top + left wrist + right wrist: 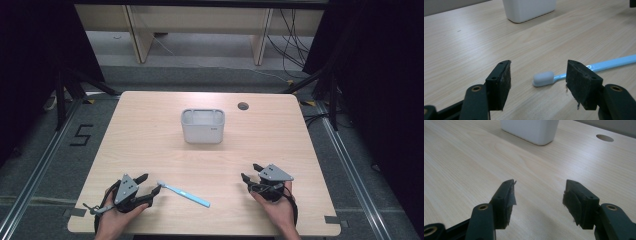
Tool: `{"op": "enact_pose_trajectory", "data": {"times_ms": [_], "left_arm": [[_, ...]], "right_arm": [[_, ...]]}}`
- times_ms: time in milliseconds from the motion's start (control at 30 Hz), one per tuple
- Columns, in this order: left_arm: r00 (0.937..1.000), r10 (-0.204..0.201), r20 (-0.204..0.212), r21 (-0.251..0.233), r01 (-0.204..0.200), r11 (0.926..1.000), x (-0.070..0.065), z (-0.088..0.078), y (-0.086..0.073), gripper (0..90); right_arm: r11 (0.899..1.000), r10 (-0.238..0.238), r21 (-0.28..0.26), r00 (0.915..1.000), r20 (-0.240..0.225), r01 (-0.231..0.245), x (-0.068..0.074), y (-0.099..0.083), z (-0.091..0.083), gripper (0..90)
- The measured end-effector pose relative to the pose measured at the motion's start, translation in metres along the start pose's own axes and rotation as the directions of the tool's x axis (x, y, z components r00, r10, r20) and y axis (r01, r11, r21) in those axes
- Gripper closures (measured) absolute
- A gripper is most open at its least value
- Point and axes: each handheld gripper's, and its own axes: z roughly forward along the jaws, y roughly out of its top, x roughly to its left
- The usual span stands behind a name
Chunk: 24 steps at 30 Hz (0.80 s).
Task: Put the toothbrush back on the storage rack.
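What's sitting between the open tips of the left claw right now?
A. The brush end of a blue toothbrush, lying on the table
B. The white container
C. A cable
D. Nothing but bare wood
A: in the left gripper view, the white head of the toothbrush lies flat on the table in the gap of the left claw, whose jaws stand apart without touching it.

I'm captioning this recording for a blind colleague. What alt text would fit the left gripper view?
A light blue toothbrush lies flat on a pale wooden table, its white bristled head between the open black jaws of the left gripper, which do not touch it. A white container stands farther back at the top edge.
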Motion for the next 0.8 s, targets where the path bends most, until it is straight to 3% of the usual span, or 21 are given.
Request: {"op": "enact_pose_trajectory", "data": {"times_ms": [33, 133, 233, 333, 400, 433, 467, 500, 533, 567, 600, 667, 700, 800], "left_arm": [[0.9998, 0.017, 0.002, -0.002, -0.017, 0.9998, -0.002, 0.000, 0.004, 36.1], [0.9972, 0.067, 0.034, -0.016, -0.066, 0.9977, -0.005, 0.000, 0.014, 36.5], [0.9922, 0.109, 0.060, 0.002, -0.110, 0.9940, -0.008, 0.002, 0.024, 37.7], [0.9835, 0.150, 0.102, 0.036, -0.154, 0.9874, -0.008, 0.006, 0.035, 38.7], [0.9728, 0.188, 0.134, 0.056, -0.197, 0.9787, -0.007, 0.011, 0.041, 38.8], [0.9636, 0.215, 0.159, 0.076, -0.229, 0.9705, -0.006, 0.015, 0.046, 38.9], [0.9636, 0.215, 0.159, 0.076, -0.229, 0.9705, -0.006, 0.015, 0.046, 39.0], [0.9403, 0.273, 0.203, 0.111, -0.299, 0.9477, -0.006, 0.019, 0.054, 39.1], [0.9331, 0.285, 0.219, 0.125, -0.317, 0.9403, -0.007, 0.022, 0.057, 39.4], [0.9331, 0.285, 0.219, 0.125, -0.317, 0.9403, -0.007, 0.022, 0.057, 39.4], [0.8994, 0.348, 0.265, 0.167, -0.398, 0.9022, -0.007, 0.027, 0.066, 39.5], [0.8777, 0.371, 0.303, 0.184, -0.436, 0.8808, -0.008, 0.033, 0.073, 40.0], [0.8604, 0.392, 0.326, 0.203, -0.468, 0.8599, -0.008, 0.036, 0.077, 40.1], [0.8263, 0.416, 0.380, 0.230, -0.520, 0.8227, -0.010, 0.046, 0.085, 40.7]], "right_arm": [[1.000, 0.023, 0.005, 0.9997, -0.003, -0.023, 0.002, 0.000, 0.000, 42.2], [1.000, 0.021, 0.006, 0.9998, -0.004, -0.021, 0.001, 0.000, 0.000, 41.8], [1.000, 0.015, 0.008, 0.9998, -0.015, -0.015, 0.000, 0.000, 0.001, 41.3], [1.000, 0.013, 0.021, 0.9997, -0.023, -0.012, 0.001, 0.001, 0.001, 41.2], [1.000, 0.015, 0.016, 0.9991, -0.040, -0.014, 0.001, 0.000, 0.003, 41.1], [1.000, 0.012, 0.018, 0.9989, -0.045, -0.011, 0.001, 0.000, 0.003, 41.1], [1.000, 0.012, 0.018, 0.9989, -0.045, -0.011, 0.001, 0.000, 0.003, 41.1], [1.000, 0.010, 0.017, 0.9991, -0.041, -0.009, 0.000, 0.000, 0.003, 41.2], [1.000, 0.008, 0.028, 0.9996, -0.026, -0.007, 0.000, 0.001, 0.002, 41.1], [1.000, 0.011, 0.027, 0.9996, -0.026, -0.010, 0.000, 0.001, 0.002, 41.1], [1.000, 0.011, 0.026, 0.9996, -0.026, -0.010, 0.000, 0.001, 0.002, 41.1], [1.000, 0.011, 0.027, 0.9996, -0.027, -0.010, 0.000, 0.001, 0.002, 41.0], [1.000, 0.010, 0.027, 0.9995, -0.028, -0.009, 0.000, 0.001, 0.002, 41.0], [1.000, -0.005, 0.025, 0.9995, -0.032, 0.006, 0.000, 0.001, 0.003, 40.9]]}}
